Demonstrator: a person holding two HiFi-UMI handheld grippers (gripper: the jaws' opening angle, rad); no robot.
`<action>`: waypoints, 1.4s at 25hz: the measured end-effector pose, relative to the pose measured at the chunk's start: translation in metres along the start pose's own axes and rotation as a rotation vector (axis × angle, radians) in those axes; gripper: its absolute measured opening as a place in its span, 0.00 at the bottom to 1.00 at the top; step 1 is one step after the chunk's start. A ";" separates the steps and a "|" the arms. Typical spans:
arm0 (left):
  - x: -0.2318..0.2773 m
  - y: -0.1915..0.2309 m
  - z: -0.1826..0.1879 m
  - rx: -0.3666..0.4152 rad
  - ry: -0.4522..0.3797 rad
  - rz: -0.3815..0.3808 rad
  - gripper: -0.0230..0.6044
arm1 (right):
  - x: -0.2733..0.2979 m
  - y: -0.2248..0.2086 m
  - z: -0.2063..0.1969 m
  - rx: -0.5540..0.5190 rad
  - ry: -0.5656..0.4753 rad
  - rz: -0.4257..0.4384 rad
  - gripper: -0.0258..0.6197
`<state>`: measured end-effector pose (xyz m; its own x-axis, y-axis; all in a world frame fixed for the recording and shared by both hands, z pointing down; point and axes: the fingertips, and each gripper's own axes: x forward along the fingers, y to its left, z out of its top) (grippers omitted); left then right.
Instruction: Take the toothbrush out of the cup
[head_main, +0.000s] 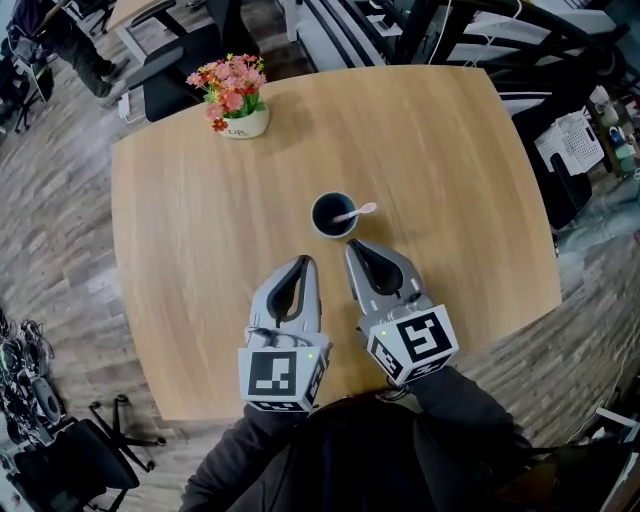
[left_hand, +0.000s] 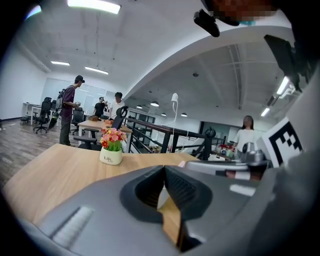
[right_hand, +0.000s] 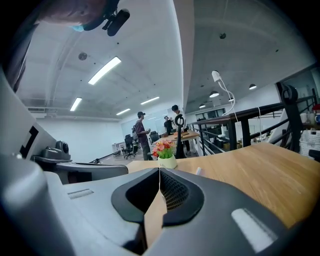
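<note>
A dark round cup (head_main: 331, 216) stands near the middle of the wooden table (head_main: 200, 230). A white toothbrush (head_main: 357, 211) leans out of it to the right. My left gripper (head_main: 308, 262) is shut and empty, its tip a little short of the cup on the near left. My right gripper (head_main: 351, 246) is also shut and empty, its tip just short of the cup's near right rim. In the left gripper view the shut jaws (left_hand: 164, 168) hide the cup. In the right gripper view a white bit of the toothbrush (right_hand: 198, 171) peeks over the shut jaws (right_hand: 159, 170).
A white pot of pink and red flowers (head_main: 239, 98) (left_hand: 111, 148) (right_hand: 166, 153) stands at the table's far left. Office chairs (head_main: 170, 75) sit beyond the far edge. A black railing (left_hand: 165, 135) and people (left_hand: 67, 110) are behind. The table's near edge lies under my grippers.
</note>
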<state>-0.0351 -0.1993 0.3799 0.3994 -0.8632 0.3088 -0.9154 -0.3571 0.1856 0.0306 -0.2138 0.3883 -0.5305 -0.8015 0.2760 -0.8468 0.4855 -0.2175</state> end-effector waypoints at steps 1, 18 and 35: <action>0.005 0.002 -0.003 -0.003 0.006 0.007 0.05 | 0.002 -0.005 -0.004 0.008 0.006 -0.002 0.05; 0.048 0.033 -0.044 -0.039 0.107 0.126 0.05 | 0.051 -0.070 -0.039 0.098 0.083 -0.019 0.37; 0.057 0.037 -0.052 -0.068 0.114 0.131 0.05 | 0.058 -0.066 -0.027 0.014 0.049 -0.005 0.13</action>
<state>-0.0434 -0.2432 0.4525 0.2840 -0.8535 0.4370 -0.9559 -0.2165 0.1982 0.0545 -0.2832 0.4439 -0.5276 -0.7860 0.3223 -0.8491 0.4760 -0.2292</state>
